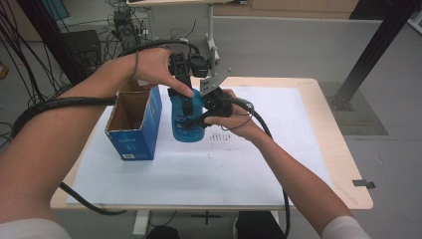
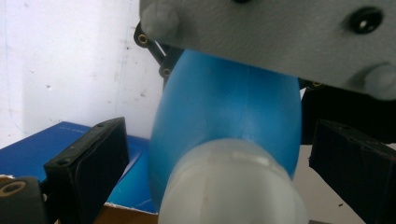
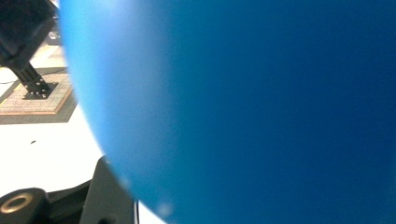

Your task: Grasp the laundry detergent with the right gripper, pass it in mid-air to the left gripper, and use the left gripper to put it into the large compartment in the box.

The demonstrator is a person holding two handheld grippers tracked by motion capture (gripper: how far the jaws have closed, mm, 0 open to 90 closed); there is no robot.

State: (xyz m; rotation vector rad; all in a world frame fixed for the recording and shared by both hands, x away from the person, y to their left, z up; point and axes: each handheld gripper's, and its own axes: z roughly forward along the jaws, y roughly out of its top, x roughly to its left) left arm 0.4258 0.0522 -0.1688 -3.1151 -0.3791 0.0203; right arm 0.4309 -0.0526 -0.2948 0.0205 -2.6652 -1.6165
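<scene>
A blue bottle with a white cap stands on the white sheet beside the box. My right gripper is shut on its body from the right, and in the right gripper view the blue bottle sits close against the lens. My left gripper comes down from above. In the left gripper view its two black jaws stand either side of the white cap with a gap on each side, so it is open. The grey plate of the right gripper shows just beyond the bottle.
An open blue cardboard box stands just left of the bottle, its blue top edge under my left jaw. A white sheet covers the wooden table. Cables trail from both hands. A black post rises at the far right.
</scene>
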